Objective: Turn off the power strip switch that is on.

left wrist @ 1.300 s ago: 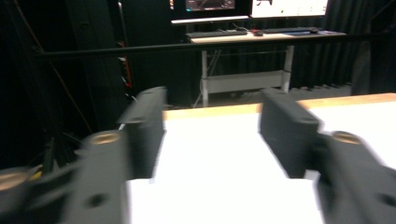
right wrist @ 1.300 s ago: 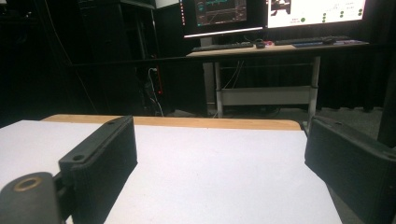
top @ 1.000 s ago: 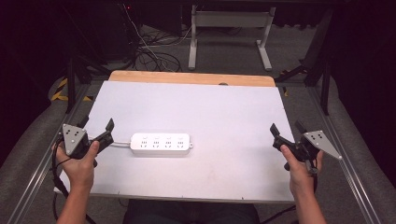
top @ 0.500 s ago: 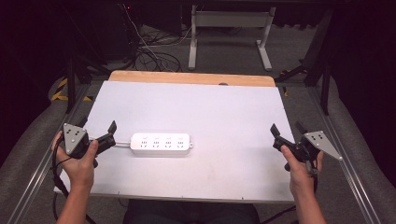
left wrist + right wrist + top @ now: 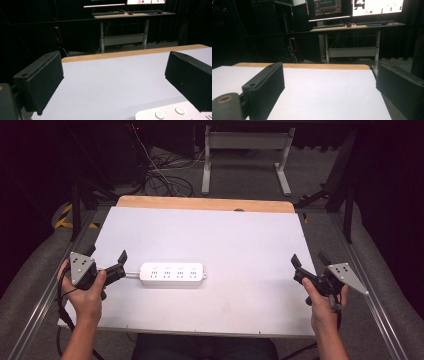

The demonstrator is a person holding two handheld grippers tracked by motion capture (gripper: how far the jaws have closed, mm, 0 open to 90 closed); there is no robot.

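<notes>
Barely started: white power strip [image 5: 172,274] lies flat on the desk [image 5: 240,235], about 7 o'clock from centre, ungrasped. Left hand-held gripper [image 5: 107,265] sits at the strip's 9 o'clock end, jaws wide, empty. Right hand-held gripper [image 5: 310,266] waits well apart at 3 o'clock, wide too. Grasp and everything after remain.

Bright evenly lit white table [image 5: 240,235], dark surroundings, glowing monitors [image 5: 377,6], soft focus

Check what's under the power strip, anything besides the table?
The white power strip lies flat on the white table; nothing pokes out around its edges. Whatever might sit directly beneath it is covered. Left gripper is open beside its end.
</notes>
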